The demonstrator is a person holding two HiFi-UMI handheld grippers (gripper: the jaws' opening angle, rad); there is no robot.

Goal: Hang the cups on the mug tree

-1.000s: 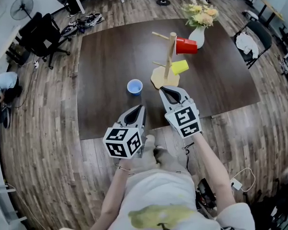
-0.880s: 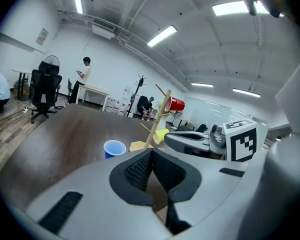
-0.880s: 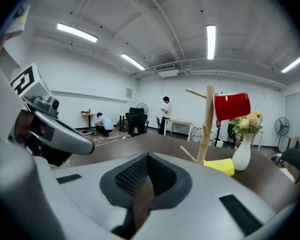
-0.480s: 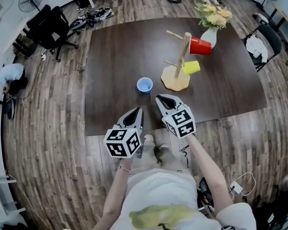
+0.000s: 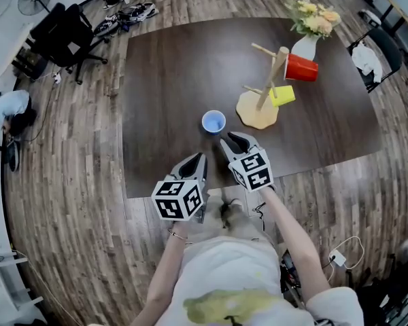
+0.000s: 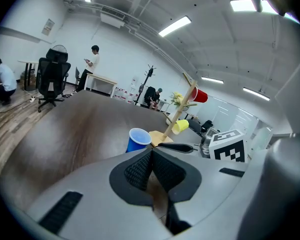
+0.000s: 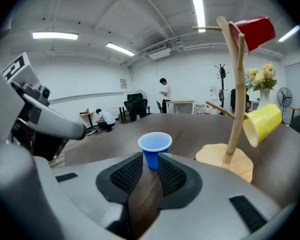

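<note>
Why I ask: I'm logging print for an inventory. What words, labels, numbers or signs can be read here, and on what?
No legible text anywhere.
Left marker cube and right marker cube: black-and-white square patterns only, no letters.
Wall notice: too small to read.
Blue cup, red cup, yellow cup: no print visible.

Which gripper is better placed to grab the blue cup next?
Right. The right gripper faces the blue cup straight ahead; its jaws have just been opening, with nothing between them yet. The left gripper is shut and farther back.
</note>
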